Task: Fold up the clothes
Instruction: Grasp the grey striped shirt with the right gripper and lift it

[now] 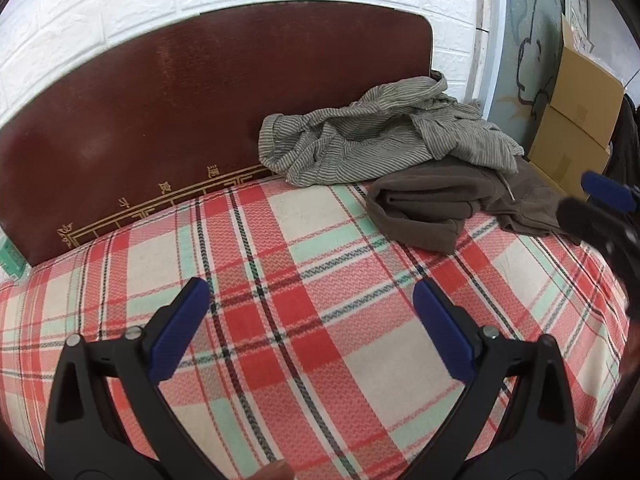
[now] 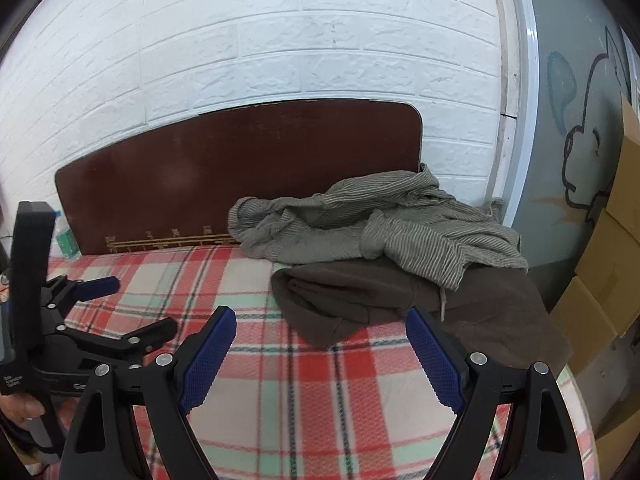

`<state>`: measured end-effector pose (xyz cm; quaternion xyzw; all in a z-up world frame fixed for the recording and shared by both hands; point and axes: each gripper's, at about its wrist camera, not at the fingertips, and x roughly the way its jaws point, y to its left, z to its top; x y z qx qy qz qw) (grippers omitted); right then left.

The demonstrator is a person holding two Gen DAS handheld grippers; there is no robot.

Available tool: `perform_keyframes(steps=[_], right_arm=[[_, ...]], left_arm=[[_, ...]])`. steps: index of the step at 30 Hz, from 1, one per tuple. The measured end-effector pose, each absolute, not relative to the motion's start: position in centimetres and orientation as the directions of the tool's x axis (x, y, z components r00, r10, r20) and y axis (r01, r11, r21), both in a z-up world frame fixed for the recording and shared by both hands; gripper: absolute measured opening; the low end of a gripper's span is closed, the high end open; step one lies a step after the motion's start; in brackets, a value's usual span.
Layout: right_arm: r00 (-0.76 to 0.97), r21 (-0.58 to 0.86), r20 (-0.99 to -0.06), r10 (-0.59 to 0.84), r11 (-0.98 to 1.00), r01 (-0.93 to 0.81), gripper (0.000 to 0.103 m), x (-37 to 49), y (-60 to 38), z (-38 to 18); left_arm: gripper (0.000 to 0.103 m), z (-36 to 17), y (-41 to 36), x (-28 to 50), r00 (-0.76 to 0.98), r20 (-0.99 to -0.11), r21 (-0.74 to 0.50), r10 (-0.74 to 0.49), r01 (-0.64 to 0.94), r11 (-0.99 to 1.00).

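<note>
Landmark: the headboard (image 1: 208,92), dark brown, standing vs. the white brick wall (image 2: 280,40) at the far edge of the bed (image 1: 320,300). The plaid cover in front of it is bare across the middle & near side, so lots of open room there. The bed's right edge drops off next to stacked cardboard boxes (image 1: 576,120).

Clothes sit at the headboard's right end, in the far right corner of the bed. The striped shirt (image 1: 380,136) is crumpled, touching the headboard base, its long axis running roughly along the headboard, one rolled end pointing left. It lies partly over the brown garment (image 1: 432,208), which is loosely folded, its rounded fold end pointing toward the near side, away from the headboard, w/ its right part near the bed edge.

Left claw (image 1: 312,320) is spread wide, holding nothing, over bare plaid. Right claw (image 2: 320,352) is also spread, empty, just short of the brown garment, not touching.
</note>
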<state>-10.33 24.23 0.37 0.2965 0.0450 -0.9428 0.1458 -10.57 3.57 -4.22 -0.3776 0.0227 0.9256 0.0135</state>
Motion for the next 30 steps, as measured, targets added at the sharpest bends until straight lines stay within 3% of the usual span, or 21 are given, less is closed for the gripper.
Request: perform_keyframes(steps=[9,18,20,21,22,23,27,30], right_arm=[[-0.719,-0.113,-0.67,-0.188,-0.93,0.349,0.089,-25.1,22.7,-1.4],[-0.792,-0.6,-0.609,-0.027,-0.637,0.483,0.086,-32.0,12.0,-6.3],[-0.798,-0.648,-0.603,0.006,-0.588,0.485,0.077,-33.2,10.9,-7.4],[-0.8,-0.669,-0.599,0.022,-0.563,0.486,0.064,-33.7,10.3,-7.9],[-0.786,-0.664,-0.618,0.033,-0.556,0.499,0.027,-34.2,10.3,-8.1],[-0.771,-0.658,-0.636,0.042,-0.552,0.512,0.007,-34.7,10.3,-8.3],[-0.727,-0.461,-0.682,-0.08,-0.725,0.512,0.005,-34.0,13.7,-3.5],[-0.738,-0.284,-0.633,-0.235,-0.816,0.504,0.005,-30.8,17.8,3.0]], left_arm=[[0.102,-6.0,1.4,-16.2,-0.69,-0.724,0.001,0.003,-0.005,-1.0],[0.102,-8.1,-1.8,-17.8,-0.67,-0.742,-0.072,0.029,0.037,-0.997],[0.102,-8.6,-2.4,-17.8,-0.662,-0.749,-0.09,0.038,0.044,-0.995],[0.102,-8.7,-2.6,-17.8,-0.659,-0.751,-0.094,0.042,0.045,-0.995],[0.102,-8.9,-2.8,-17.7,-0.658,-0.752,-0.092,0.04,0.045,-0.995],[0.102,-9.0,-3.0,-17.5,-0.658,-0.752,-0.091,0.039,0.045,-0.995],[0.102,-8.7,-3.8,-16.9,-0.669,-0.741,-0.116,0.062,0.036,-0.993],[0.102,-7.5,-3.6,-16.4,-0.686,-0.721,-0.151,0.096,0.021,-0.988]])
